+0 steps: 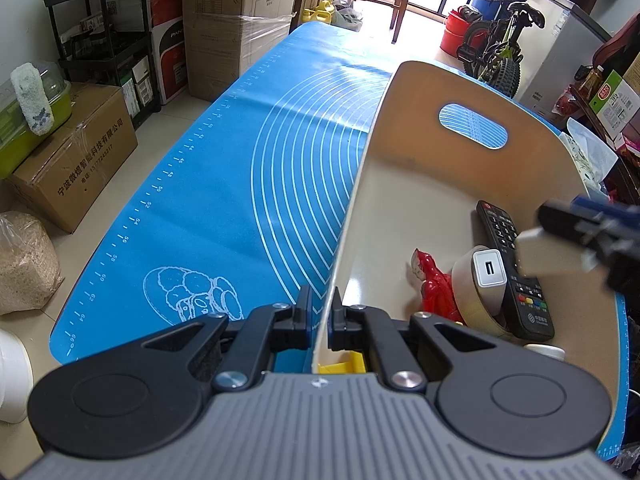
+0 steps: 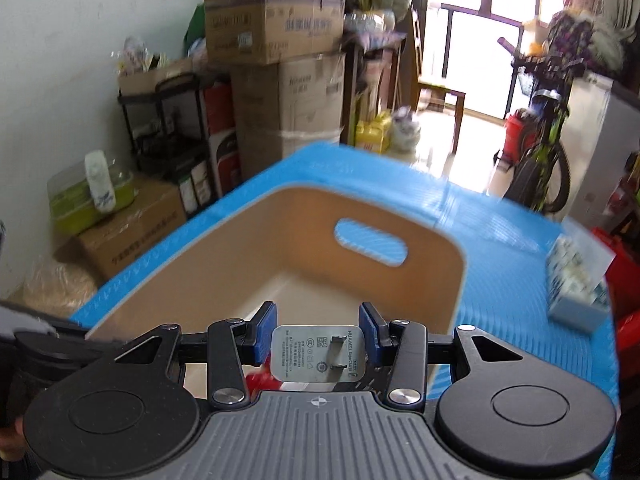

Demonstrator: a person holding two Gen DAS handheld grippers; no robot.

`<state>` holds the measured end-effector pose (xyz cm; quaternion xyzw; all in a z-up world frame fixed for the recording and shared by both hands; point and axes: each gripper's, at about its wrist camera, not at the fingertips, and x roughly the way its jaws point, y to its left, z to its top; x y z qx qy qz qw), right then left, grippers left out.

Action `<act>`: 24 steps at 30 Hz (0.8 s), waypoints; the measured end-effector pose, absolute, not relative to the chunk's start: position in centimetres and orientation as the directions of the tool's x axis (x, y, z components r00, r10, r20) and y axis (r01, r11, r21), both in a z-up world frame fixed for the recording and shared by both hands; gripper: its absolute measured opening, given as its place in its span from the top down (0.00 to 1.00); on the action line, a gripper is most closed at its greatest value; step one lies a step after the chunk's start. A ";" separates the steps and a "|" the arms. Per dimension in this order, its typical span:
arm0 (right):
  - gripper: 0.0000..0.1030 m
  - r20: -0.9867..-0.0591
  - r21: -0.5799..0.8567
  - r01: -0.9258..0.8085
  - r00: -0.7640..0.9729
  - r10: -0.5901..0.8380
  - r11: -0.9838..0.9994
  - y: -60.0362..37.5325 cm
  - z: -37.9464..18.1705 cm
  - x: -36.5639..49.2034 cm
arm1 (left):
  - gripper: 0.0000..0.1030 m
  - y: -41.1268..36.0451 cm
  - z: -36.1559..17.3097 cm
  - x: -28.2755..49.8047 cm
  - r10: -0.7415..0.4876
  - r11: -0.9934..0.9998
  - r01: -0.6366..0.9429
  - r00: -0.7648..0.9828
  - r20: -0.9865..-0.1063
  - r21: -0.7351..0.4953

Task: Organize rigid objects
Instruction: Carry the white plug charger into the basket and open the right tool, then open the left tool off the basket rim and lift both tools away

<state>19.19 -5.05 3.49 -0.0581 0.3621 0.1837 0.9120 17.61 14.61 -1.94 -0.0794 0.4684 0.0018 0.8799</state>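
A beige bin [image 1: 360,184] with a handle slot stands on the blue mat [image 1: 208,200]. My left gripper [image 1: 322,300] is shut on the bin's near side wall. Inside lie a black remote [image 1: 516,276], a red figure [image 1: 434,284], a tape roll [image 1: 472,304] and a white charger [image 1: 488,270] resting on the roll. A yellow piece [image 1: 344,366] shows under my left fingers. My right gripper [image 2: 318,332] is shut on a second white charger [image 2: 318,354], prongs facing the camera, above the bin's [image 2: 240,248] near end. In the left wrist view that held charger [image 1: 548,252] is blurred, over the remote.
A patterned tissue pack [image 2: 576,284] lies on the mat to the right of the bin. A small white object [image 1: 546,350] sits at the bin's near corner. Cardboard boxes [image 2: 276,32], a black shelf and a bicycle [image 2: 544,152] stand beyond the table.
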 end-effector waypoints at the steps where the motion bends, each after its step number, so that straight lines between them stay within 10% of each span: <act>1: 0.51 -0.692 0.034 -0.376 0.660 0.293 0.926 -4.9 3.0 19.2 | 0.92 14.6 -1.9 17.6 -0.071 0.987 -0.077 0.561 -0.825 -0.138; 15: 0.51 -0.754 -0.026 -0.399 0.610 0.244 0.917 -3.5 -0.1 18.6 | 0.92 14.4 -1.9 17.6 -0.071 0.987 -0.078 0.559 -0.826 -0.138; 24: 0.20 -0.738 0.030 -0.396 0.610 0.288 0.918 -4.4 1.8 17.6 | 0.91 14.4 -1.9 17.6 -0.070 0.988 -0.075 0.559 -0.826 -0.134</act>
